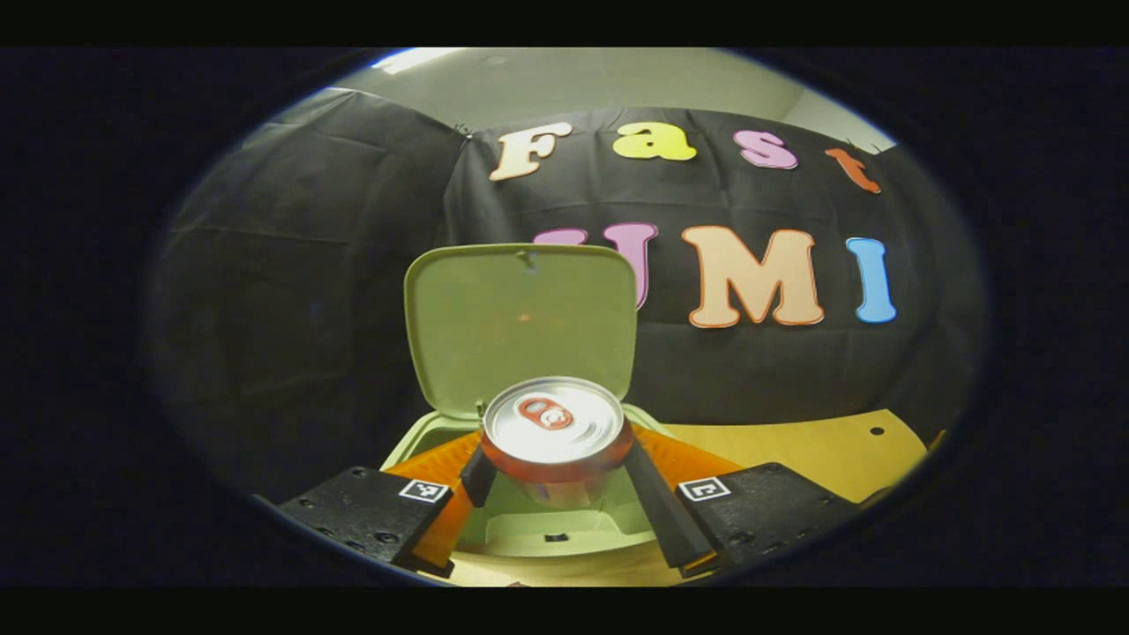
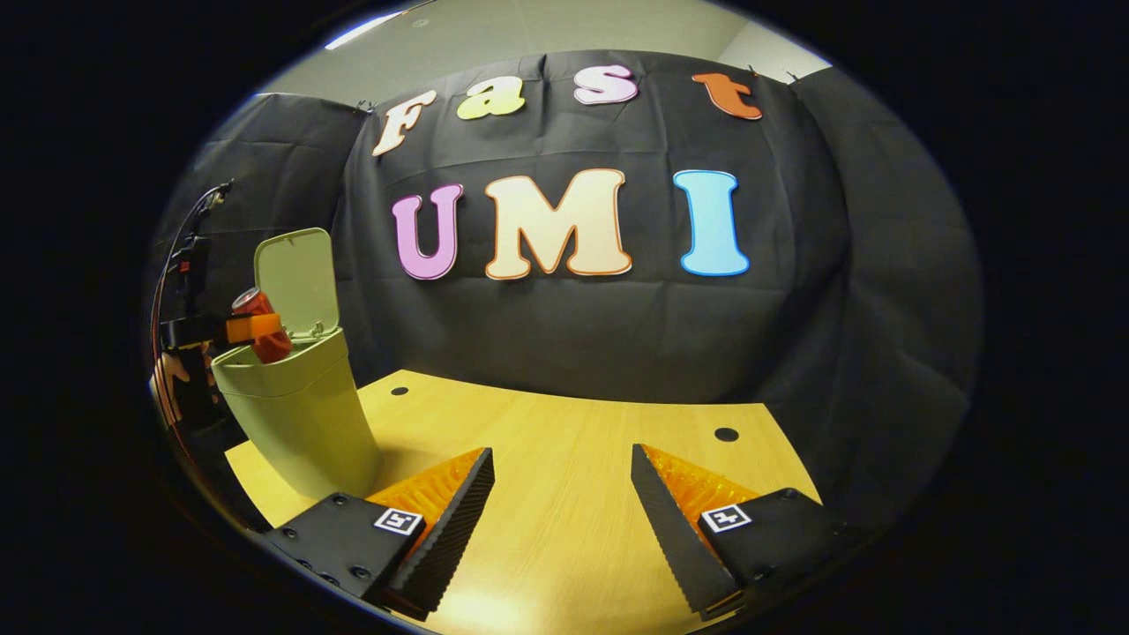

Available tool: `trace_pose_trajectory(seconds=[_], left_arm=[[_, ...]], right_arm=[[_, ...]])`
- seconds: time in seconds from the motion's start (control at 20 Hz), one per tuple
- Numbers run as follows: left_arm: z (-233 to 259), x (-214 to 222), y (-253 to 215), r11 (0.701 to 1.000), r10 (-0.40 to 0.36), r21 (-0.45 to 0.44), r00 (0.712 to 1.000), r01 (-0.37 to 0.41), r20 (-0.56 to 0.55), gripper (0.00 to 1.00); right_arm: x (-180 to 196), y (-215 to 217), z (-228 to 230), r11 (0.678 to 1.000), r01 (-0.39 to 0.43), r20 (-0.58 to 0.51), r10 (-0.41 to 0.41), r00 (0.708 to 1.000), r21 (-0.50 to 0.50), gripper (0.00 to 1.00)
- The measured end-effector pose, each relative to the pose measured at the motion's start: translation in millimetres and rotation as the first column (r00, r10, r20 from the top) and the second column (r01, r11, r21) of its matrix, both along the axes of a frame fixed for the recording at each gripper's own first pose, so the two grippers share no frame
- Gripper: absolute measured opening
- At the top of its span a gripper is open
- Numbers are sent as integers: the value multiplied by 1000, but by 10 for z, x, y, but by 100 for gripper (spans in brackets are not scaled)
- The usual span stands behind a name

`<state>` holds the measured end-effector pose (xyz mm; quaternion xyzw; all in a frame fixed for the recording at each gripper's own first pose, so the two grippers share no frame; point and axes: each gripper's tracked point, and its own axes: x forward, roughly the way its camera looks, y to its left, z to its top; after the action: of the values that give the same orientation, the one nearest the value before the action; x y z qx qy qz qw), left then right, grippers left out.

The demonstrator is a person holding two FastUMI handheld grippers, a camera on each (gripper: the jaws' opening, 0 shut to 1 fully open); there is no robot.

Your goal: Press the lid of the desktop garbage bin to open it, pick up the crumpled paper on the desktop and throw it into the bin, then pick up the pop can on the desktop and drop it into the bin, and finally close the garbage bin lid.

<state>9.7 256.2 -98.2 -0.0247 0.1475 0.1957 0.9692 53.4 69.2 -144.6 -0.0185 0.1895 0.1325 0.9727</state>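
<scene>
In the left gripper view, the left gripper [image 1: 557, 472] clamps the pop can [image 1: 556, 432] upright at lower centre, directly above the open garbage bin [image 1: 414, 450], its lid [image 1: 520, 326] raised behind. The right gripper [image 2: 563, 494] is spread, empty, over the desktop [image 2: 564, 423].

A light wooden table [image 2: 564, 476] fills the lower middle of the right gripper view, with two small dark round holes near its far edge. A pale green bin [image 2: 295, 414] stands on it at the left of the frame, near the table's left corner.
</scene>
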Motion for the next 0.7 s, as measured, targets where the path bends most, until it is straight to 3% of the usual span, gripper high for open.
trace_pose_trajectory(seconds=[0.1, 0.4, 0.7], left_arm=[[49, -25, 109, 999, 24, 23, 1000, -25, 11, 98], [594, 6, 264, 996, 24, 86, 995, -32, 95, 94], [1175, 309, 418, 995, 1, 100, 986, -18, 166, 96]], right_arm=[[8, 116, 1, 1000, -17, 0, 17, 1000, 2, 99], [-4, 328, 12, 1000, -30, 14, 30, 999, 5, 98], [-30, 279, 32, 999, 29, 29, -30, 999, 14, 98]])
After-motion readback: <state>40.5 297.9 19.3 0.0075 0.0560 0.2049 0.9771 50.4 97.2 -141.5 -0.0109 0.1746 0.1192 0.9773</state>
